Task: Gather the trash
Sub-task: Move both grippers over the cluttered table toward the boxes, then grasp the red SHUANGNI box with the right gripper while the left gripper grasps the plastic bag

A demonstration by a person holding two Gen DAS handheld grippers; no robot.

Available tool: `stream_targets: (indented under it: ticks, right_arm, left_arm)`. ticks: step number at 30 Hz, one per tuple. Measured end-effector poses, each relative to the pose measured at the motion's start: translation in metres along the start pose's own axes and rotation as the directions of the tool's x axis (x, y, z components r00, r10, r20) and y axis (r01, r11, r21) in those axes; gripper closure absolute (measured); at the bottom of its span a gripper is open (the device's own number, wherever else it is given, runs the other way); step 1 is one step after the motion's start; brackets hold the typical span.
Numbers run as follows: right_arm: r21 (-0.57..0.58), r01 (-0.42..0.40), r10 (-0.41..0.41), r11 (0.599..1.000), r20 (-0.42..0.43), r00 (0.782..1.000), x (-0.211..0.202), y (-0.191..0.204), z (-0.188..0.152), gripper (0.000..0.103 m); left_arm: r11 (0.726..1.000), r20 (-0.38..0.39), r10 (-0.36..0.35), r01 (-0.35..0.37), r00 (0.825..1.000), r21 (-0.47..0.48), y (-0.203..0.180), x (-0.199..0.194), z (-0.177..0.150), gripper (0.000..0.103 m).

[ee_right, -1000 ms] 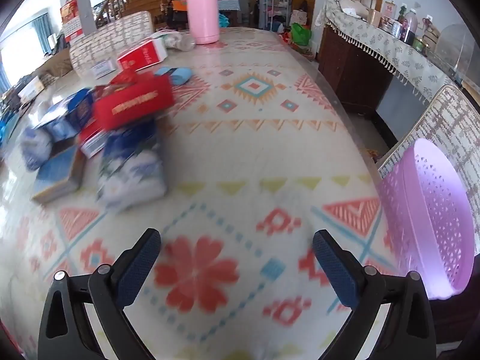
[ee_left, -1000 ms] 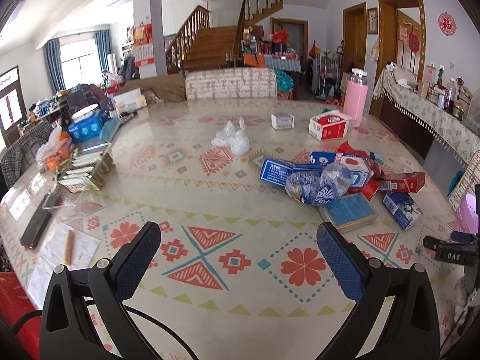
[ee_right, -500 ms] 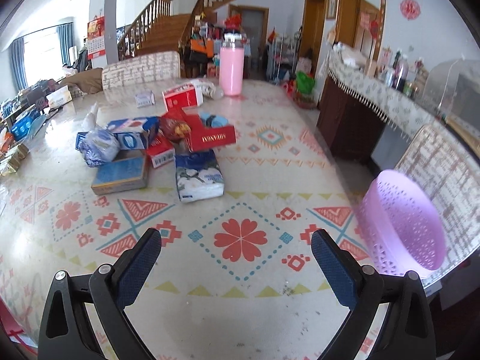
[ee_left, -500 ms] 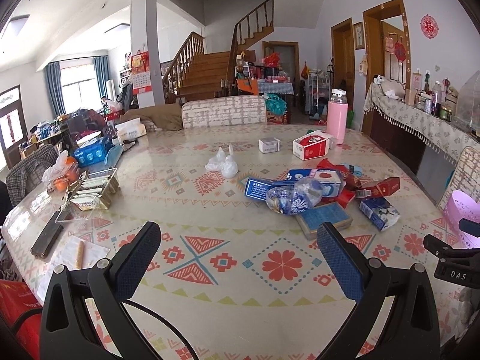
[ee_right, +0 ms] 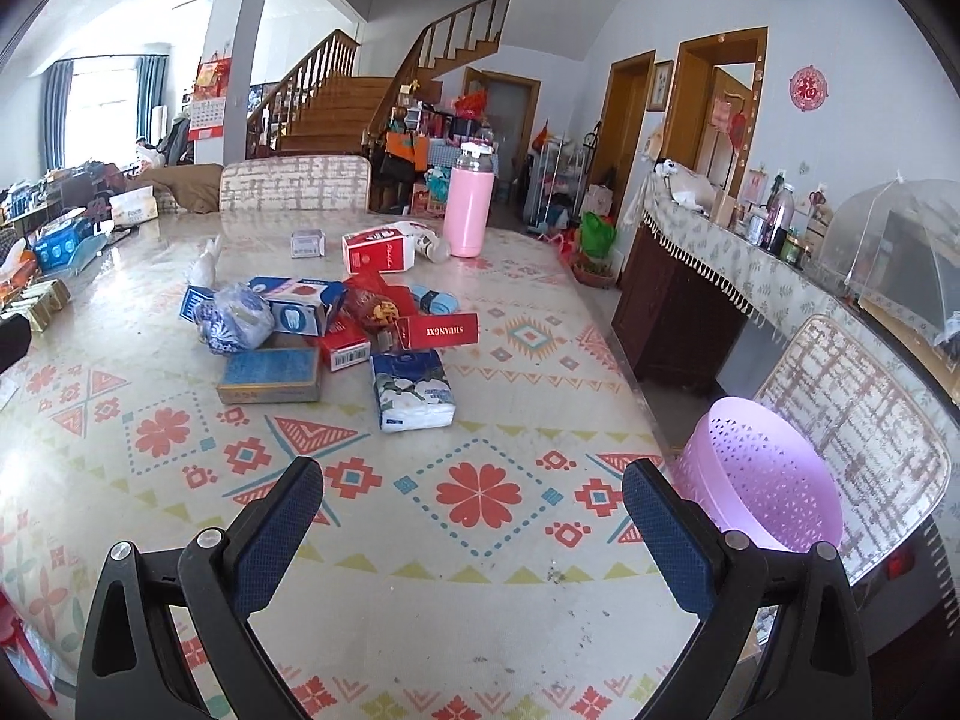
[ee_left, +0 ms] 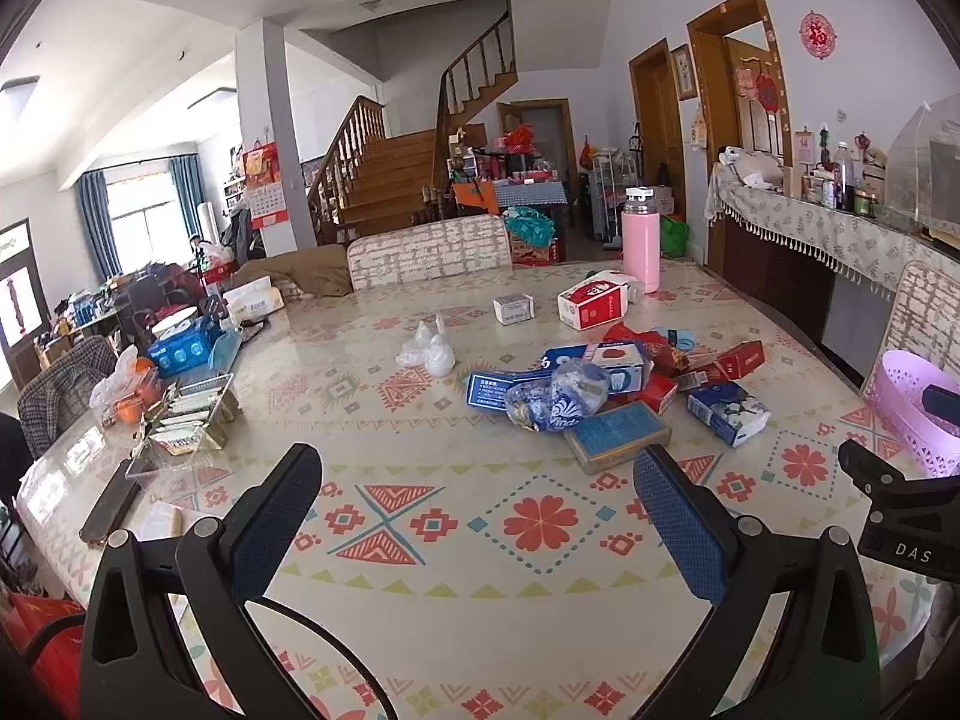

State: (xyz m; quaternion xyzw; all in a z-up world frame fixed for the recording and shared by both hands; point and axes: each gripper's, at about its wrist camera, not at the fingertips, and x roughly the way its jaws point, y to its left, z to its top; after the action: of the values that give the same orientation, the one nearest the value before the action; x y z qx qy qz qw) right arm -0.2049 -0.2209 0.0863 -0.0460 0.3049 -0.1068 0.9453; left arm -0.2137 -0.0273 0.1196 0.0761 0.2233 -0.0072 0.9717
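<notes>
A pile of trash lies mid-table: a crumpled blue-and-white bag (ee_left: pixel 555 405) (ee_right: pixel 234 319), a flat blue box (ee_left: pixel 618 435) (ee_right: pixel 270 373), a tissue pack (ee_left: pixel 727 412) (ee_right: pixel 413 389), red boxes (ee_left: pixel 720 363) (ee_right: pixel 438 331) and a toothpaste box (ee_right: pixel 297 306). A crumpled white plastic bag (ee_left: pixel 429 351) lies apart. A pink perforated basket (ee_left: pixel 912 408) (ee_right: pixel 762 471) stands off the table's right edge. My left gripper (ee_left: pixel 477 489) is open and empty above the near table. My right gripper (ee_right: pixel 471 501) is open and empty, also short of the pile.
A pink thermos (ee_left: pixel 641 240) (ee_right: pixel 471 204), a red-and-white carton (ee_left: pixel 591 303) and a small grey box (ee_left: pixel 513 307) stand farther back. A tray of packets (ee_left: pixel 186 414), a phone (ee_left: pixel 111 504) and fruit bags line the left edge. A chair back (ee_right: pixel 858 414) is behind the basket.
Both grippers have pulled back and risen, so the pile looks farther and smaller. The right view swung left from the basket toward the table. Both stay open.
</notes>
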Motion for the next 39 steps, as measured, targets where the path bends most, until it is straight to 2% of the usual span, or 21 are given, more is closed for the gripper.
stream_targets:
  ticks: [10,14,19,22,23,26,30,33,36,39]
  right_arm:
    - [0.054,-0.024,0.022,0.998,0.047,0.999,-0.011,-0.016,0.0,0.001]
    - [0.064,-0.059,0.057,0.996,0.032,0.998,0.0,-0.018,0.002,0.001]
    - [0.094,-0.112,0.112,0.989,-0.002,0.994,0.021,-0.024,0.005,0.001]
    - [0.11,-0.152,0.153,0.982,-0.004,0.988,0.031,-0.026,0.01,0.001]
    - [0.107,-0.158,0.161,0.982,-0.01,0.987,0.036,-0.026,0.012,0.001]
    - [0.102,-0.18,0.183,0.978,-0.022,0.983,0.051,-0.025,0.02,0.001]
    - [0.117,-0.188,0.194,0.975,-0.037,0.98,0.074,-0.03,0.033,0.001]
    - [0.174,-0.23,0.244,0.958,-0.067,0.967,0.103,-0.038,0.044,0.001]
    - [0.243,-0.279,0.309,0.929,-0.093,0.947,0.13,-0.044,0.054,0.002]
    - [0.306,-0.321,0.371,0.896,-0.121,0.921,0.155,-0.046,0.06,0.009]
  left_arm:
    - [1.0,-0.005,-0.024,0.024,1.0,-0.017,0.01,0.002,0.006,0.0]
    - [1.0,-0.019,-0.027,0.026,0.999,-0.008,0.019,0.018,0.013,0.0]
    - [0.996,-0.082,-0.091,0.09,0.992,-0.014,0.032,0.055,0.024,0.0]
    - [0.988,-0.156,-0.142,0.132,0.977,-0.074,0.043,0.089,0.03,0.0]
    - [0.983,-0.191,-0.169,0.15,0.967,-0.107,0.048,0.104,0.032,0.0]
    - [0.964,-0.22,-0.24,0.207,0.946,-0.165,0.053,0.129,0.037,0.0]
    - [0.958,-0.217,-0.278,0.253,0.936,-0.134,0.04,0.149,0.047,0.0]
    - [0.953,-0.223,-0.302,0.291,0.927,-0.081,0.022,0.164,0.055,0.0]
    - [0.941,-0.255,-0.336,0.335,0.907,-0.048,0.005,0.185,0.061,0.0]
    - [0.927,-0.293,-0.368,0.374,0.882,-0.039,-0.009,0.208,0.063,0.0]
